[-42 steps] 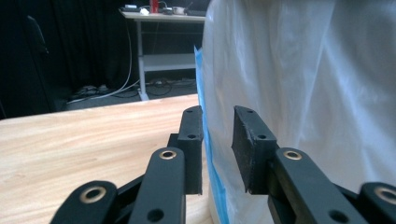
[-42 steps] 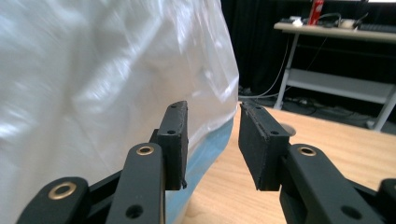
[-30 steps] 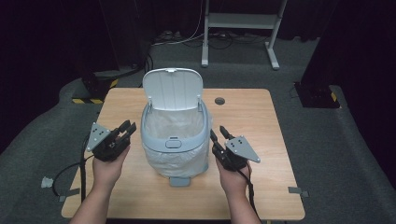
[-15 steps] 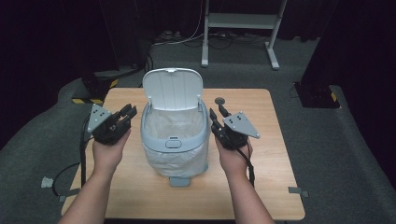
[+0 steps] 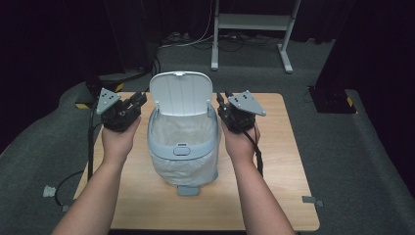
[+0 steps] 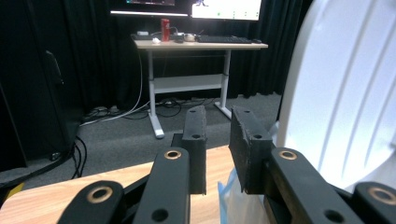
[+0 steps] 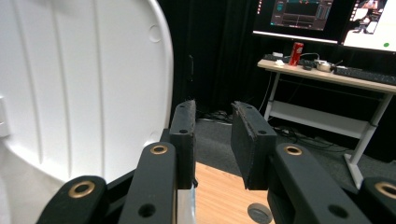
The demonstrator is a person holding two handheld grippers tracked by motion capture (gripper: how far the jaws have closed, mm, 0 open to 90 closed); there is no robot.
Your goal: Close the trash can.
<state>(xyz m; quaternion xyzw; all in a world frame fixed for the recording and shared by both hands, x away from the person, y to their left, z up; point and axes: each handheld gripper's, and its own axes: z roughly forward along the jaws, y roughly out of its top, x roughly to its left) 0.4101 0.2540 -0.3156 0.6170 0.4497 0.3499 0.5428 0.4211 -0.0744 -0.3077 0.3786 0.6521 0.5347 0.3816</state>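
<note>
Standing upright, bin (image 5: 182,147), lid (image 5: 181,93) vertical, front toward person; both claws narrowly open, empty, closing.

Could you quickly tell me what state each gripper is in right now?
Left gripper: open, jaws just been closing, nothing between them, beside the pale grey lidded plastic bin.
Right gripper: open, jaws just been closing, holding nothing.

We saw a pale blue-grey pedal bin (image 5: 182,152) standing upright at the middle of the wooden table, its white lid (image 5: 181,93) raised upright at the back, a translucent liner, possibly plastic, folded over its rim.
</note>
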